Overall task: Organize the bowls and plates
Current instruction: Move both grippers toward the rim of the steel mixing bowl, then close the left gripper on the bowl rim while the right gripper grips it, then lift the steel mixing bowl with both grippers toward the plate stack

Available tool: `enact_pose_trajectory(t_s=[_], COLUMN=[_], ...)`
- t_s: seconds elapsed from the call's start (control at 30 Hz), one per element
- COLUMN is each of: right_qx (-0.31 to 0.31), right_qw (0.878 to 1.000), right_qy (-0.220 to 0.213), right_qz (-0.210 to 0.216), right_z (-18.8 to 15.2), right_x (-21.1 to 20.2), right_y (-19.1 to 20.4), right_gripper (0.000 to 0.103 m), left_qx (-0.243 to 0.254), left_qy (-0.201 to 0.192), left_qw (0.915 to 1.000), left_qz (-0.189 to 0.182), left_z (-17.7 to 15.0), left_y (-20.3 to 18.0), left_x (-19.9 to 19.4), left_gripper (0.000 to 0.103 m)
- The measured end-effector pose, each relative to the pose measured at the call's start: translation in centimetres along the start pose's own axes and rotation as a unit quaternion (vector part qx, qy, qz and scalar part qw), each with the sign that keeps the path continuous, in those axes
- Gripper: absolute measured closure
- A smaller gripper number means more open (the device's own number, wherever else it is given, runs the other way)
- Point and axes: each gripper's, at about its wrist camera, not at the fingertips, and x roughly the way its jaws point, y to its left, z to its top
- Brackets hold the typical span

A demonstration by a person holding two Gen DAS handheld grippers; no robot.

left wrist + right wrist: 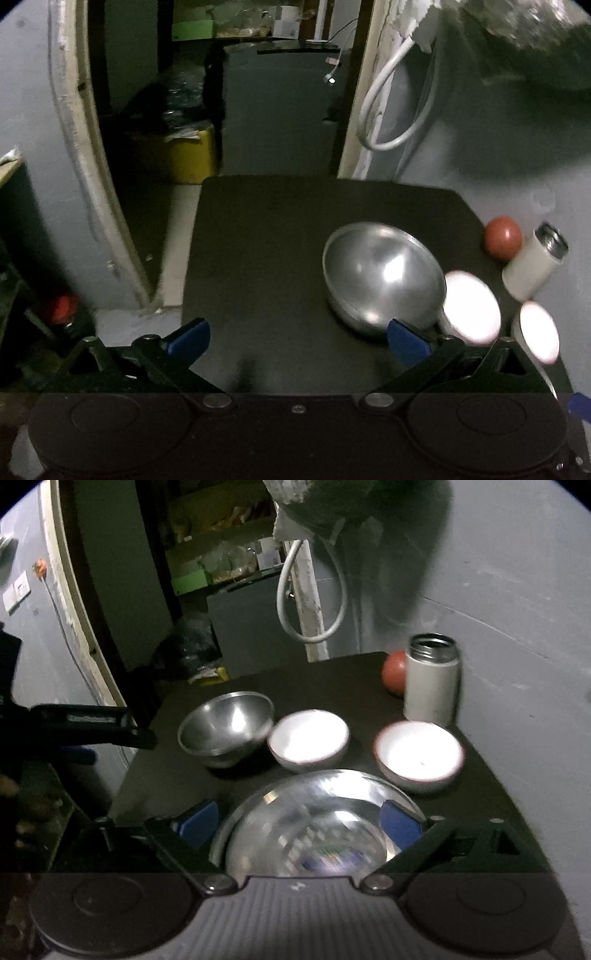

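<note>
While both tools, left (297,338) and right (299,821), gape wide with nothing gripped, a shiny steel plate (314,827) lies on the dark desk (325,679) under the right one, near three bowls.

Silver steel bowl (225,727) – white bowls (308,738) w/ red rims

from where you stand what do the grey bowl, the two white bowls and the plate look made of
Grey bowl: likely polished steel, given its mirror-like glare. White bowls: probably glazed ceramic, glossy white with a dark rim line; could be melamine. Plate: shiny metal, apparently steel, reflecting blurred colours.
</note>
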Motion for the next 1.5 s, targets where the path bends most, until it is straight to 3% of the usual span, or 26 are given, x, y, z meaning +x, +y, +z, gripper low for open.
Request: enact_pose_trajectory(t_s=[0.13, 0.27, 0.37, 0.57, 0.67, 0.87, 0.93, 1.07, 1.3, 1.5], right_qx=[0.027, 0.050, 0.076, 0.093, 0.095, 0.111, 0.114, 0.111, 0.113, 0.077], right_qw=[0.999, 0.998, 0.996, 0.994, 0.993, 0.990, 0.990, 0.991, 0.990, 0.992], right_qy=[0.009, 0.020, 0.027, 0.050, 0.064, 0.078, 0.077, 0.075, 0.082, 0.090], right_qz=[0.018, 0.028, 0.031, 0.005, -0.014, -0.025, -0.025, -0.028, -0.009, 0.046], right_z=[2.2, 3.9, 4.7, 5.3, 5.5, 5.2, 5.2, 5.4, 5.0, 3.8], right_x=[3.1, 6.1, 7.9, 11.1, 12.5, 13.9, 14.1, 14.3, 13.2, 9.2], right_y=[1.3, 2.7, 3.4, 4.7, 5.1, 5.2, 4.9, 4.7, 4.5, 5.0], right_gripper=[0.007, 0.019, 0.022, 0.031, 0.037, 0.053, 0.061, 0.071, 0.075, 0.075], left_qx=[0.005, 0.001, 0.005, 0.025, 0.032, 0.047, 0.053, 0.057, 0.058, 0.046], left_qy=[0.005, 0.023, 0.031, 0.042, 0.049, 0.056, 0.067, 0.079, 0.077, 0.077], left_qw=[0.9996, 0.9985, 0.9972, 0.9941, 0.9923, 0.9888, 0.9858, 0.9830, 0.9847, 0.9867], left_qz=[-0.028, -0.050, -0.068, -0.097, -0.109, -0.130, -0.144, -0.156, -0.145, -0.136], left_z=[2.2, 3.7, 4.5, 5.4, 5.5, 5.6, 5.5, 5.3, 4.2, 1.7], left_y=[1.3, 2.3, 2.7, 2.7, 2.5, 1.8, 1.5, 1.1, 1.9, 3.3], left_x=[3.4, 6.3, 7.8, 10.1, 10.8, 11.8, 12.2, 12.6, 10.4, 5.1], left_gripper=[0.001, 0.001, 0.001, 0.004, 0.012, 0.040, 0.063, 0.086, 0.089, 0.089])
